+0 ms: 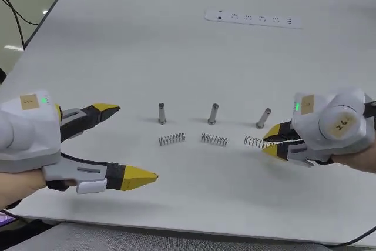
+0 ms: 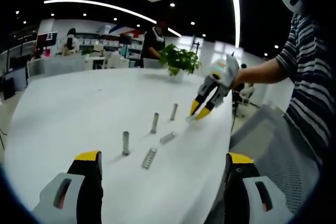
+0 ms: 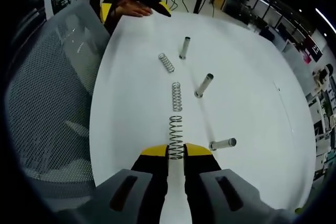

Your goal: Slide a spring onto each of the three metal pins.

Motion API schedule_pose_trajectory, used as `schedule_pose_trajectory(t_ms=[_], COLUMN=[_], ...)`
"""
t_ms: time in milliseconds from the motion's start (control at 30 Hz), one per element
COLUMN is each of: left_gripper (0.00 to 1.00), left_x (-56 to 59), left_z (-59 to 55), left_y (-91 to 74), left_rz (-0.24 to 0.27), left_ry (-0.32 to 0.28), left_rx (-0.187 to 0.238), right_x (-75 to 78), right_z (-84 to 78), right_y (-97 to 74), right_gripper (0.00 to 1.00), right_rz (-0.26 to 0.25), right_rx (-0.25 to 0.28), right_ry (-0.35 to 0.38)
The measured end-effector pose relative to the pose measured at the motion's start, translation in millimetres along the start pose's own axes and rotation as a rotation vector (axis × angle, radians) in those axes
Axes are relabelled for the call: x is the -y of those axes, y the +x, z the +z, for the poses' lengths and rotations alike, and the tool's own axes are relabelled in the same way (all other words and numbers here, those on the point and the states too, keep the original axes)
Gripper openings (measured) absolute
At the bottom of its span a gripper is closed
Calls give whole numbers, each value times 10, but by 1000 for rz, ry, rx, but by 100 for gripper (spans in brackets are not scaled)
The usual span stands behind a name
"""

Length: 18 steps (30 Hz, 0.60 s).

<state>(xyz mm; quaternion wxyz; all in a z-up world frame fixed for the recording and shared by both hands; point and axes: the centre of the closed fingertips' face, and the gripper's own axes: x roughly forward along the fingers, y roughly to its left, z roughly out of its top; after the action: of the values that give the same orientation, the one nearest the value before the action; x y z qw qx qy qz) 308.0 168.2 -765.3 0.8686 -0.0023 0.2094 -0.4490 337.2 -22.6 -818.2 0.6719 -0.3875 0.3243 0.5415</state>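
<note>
Right gripper (image 1: 269, 142): yellow-tipped jaws clenched on the right end of the right spring (image 1: 254, 141). In the right gripper view the coil runs straight out from between the tips. Cannot tell whether the spring's free end rests on the white table (image 1: 176, 57) or is lifted.

Left gripper (image 1: 132, 142): released, jaws spread wide, nothing between them. At the near left of the table, well apart from the pins.

Three metal pins stand on end in a left-to-right row at mid-table: left pin (image 1: 161, 113), middle pin (image 1: 213, 114), right pin (image 1: 264, 118). All three are bare.

Left spring (image 1: 171, 139) lies flat just near of the left pin. Middle spring (image 1: 214, 139) lies flat just near of the middle pin. Held spring is just near of the right pin, not touching it.

Power strip (image 1: 254, 19) lies at the far right.
</note>
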Motion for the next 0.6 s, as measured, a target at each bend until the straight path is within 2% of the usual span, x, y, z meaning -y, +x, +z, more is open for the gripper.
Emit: schedule_pose_trajectory(t_ms=[333, 500, 600], left_gripper=[87, 85, 80], left_x=[173, 229, 281], left_z=[30, 50, 69], left_y=[176, 271, 340], left_rz=[-101, -140, -172], left_ry=[22, 37, 53], left_rx=[-25, -39, -45], right_x=[-138, -186, -193], right_z=[251, 332, 351], right_y=[30, 52, 54], right_gripper=[8, 8, 8], right_rz=[22, 34, 37], right_rx=[23, 27, 29], right_ry=[-39, -56, -61])
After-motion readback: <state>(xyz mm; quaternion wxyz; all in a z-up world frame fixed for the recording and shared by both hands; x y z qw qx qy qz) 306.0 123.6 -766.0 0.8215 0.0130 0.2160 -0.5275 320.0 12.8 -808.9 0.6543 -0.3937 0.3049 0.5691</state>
